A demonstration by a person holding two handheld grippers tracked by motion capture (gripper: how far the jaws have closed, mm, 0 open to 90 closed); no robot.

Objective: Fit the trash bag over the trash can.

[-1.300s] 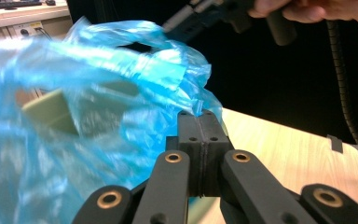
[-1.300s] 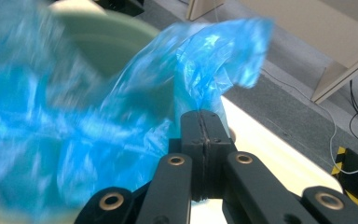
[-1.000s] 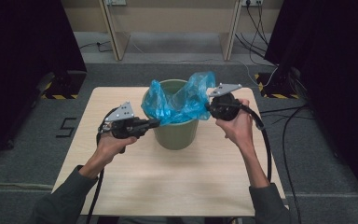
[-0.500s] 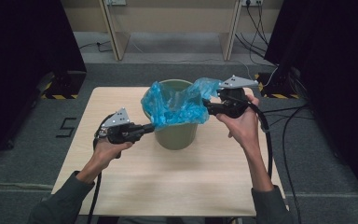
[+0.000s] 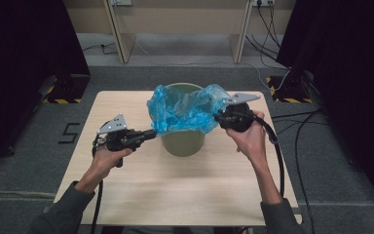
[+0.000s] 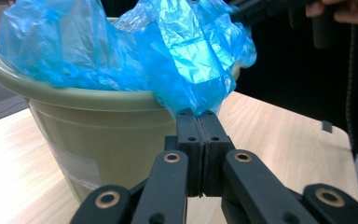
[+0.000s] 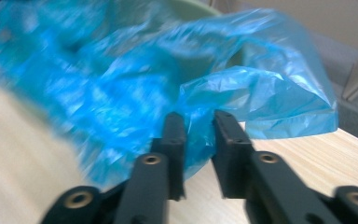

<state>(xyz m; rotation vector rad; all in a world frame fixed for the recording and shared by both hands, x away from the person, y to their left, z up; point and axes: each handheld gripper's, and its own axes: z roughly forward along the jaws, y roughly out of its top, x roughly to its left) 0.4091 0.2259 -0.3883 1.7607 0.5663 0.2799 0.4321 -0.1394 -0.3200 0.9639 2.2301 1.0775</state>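
We see an olive-green bucket (image 5: 182, 141) standing near the middle of the light wooden table (image 5: 175, 195), a little toward its far edge, with a crumpled blue plastic bag (image 5: 182, 109) stuffed into its mouth and spilling over the rim. From the bucket's centre in the high view, the left gripper (image 5: 152, 133) sits at about 8 o'clock, level and aimed at the pot, its tips meeting the bag where the film hangs over the near-left rim. In the left gripper view we find its jaws pressed flat together with a fold of the blue film (image 6: 186, 70) pinched at their tips, just beside the green wall of the pot (image 6: 107, 140). The right gripper (image 5: 217, 117) lies at about 2 o'clock from the bucket, also level, its tips at the bag's right lobe, which balloons out past the rim. In the right gripper view (image 7: 198, 126) a narrow gap shows between the two jaws with a tongue of blue film hanging in it; these jaws have just been closing, and the pads do not yet clamp the plastic. The picture there is blurred on its left half, so we cannot tell how the bag lies on that side.
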